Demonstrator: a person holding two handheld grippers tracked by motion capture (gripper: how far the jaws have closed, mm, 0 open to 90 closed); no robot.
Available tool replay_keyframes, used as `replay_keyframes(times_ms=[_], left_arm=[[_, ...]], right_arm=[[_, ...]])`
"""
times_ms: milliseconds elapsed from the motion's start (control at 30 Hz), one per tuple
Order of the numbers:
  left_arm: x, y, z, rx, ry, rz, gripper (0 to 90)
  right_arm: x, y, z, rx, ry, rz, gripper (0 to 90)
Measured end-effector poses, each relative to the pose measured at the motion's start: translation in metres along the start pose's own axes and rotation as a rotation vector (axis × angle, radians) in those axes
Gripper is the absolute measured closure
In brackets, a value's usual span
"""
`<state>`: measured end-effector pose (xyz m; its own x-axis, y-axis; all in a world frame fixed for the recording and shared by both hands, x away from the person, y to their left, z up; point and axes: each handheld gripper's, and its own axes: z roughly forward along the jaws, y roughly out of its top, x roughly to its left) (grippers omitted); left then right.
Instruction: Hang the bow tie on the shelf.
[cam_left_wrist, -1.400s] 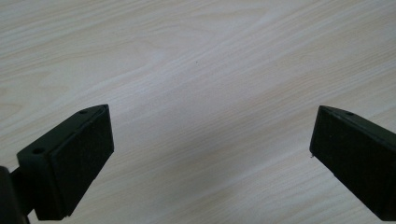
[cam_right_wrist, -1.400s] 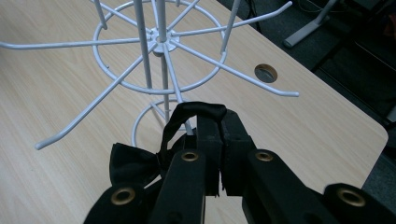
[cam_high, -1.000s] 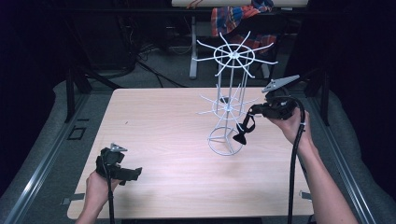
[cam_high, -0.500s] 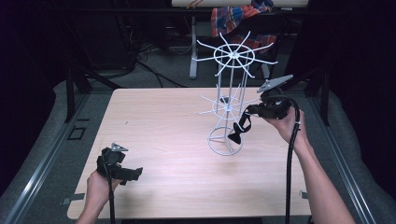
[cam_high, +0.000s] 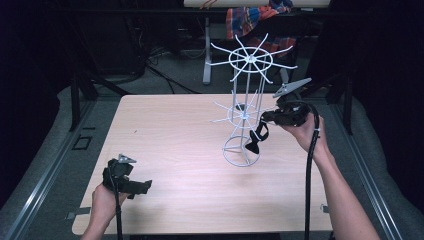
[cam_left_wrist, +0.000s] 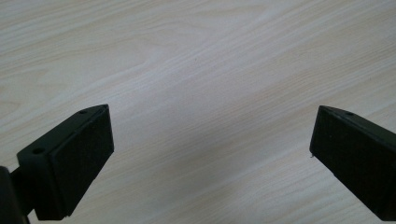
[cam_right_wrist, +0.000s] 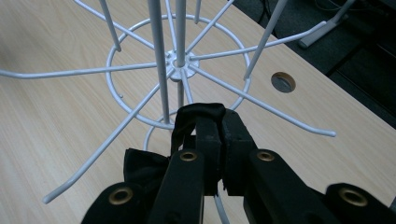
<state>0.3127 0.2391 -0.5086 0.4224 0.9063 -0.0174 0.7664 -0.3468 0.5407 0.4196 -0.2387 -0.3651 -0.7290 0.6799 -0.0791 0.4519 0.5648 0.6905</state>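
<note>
Right gripper (cam_right_wrist: 212, 122): jaws clamped on the strap of a black bow tie (cam_high: 255, 140), the bow dangling below, just beside the white wire rack (cam_high: 243, 112) at its lower tier of hooks. Step in hand, by my reading: hanging the tie. Next move calls for slipping the strap loop over a hook tip. Left gripper (cam_left_wrist: 212, 140): jaws wide apart, nothing between, idle over the tabletop (cam_high: 170, 135). Strap's loop opening is hard to make out.
</note>
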Motion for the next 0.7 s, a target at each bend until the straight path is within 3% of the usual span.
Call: replay_keyframes(times_ms=[300, 700], left_arm=[[0.0005, -0.0001, -0.0001, 0.005, -0.006, 0.0, 0.0], [0.0002, 0.0002, 0.0003, 0.006, -0.008, 0.001, 0.0]], right_arm=[[-0.0004, 0.0026, 0.0038, 0.017, 0.024, 0.022, 84.6], [-0.0035, 0.0019, 0.0033, 0.044, 0.06, 0.062, 74.4]])
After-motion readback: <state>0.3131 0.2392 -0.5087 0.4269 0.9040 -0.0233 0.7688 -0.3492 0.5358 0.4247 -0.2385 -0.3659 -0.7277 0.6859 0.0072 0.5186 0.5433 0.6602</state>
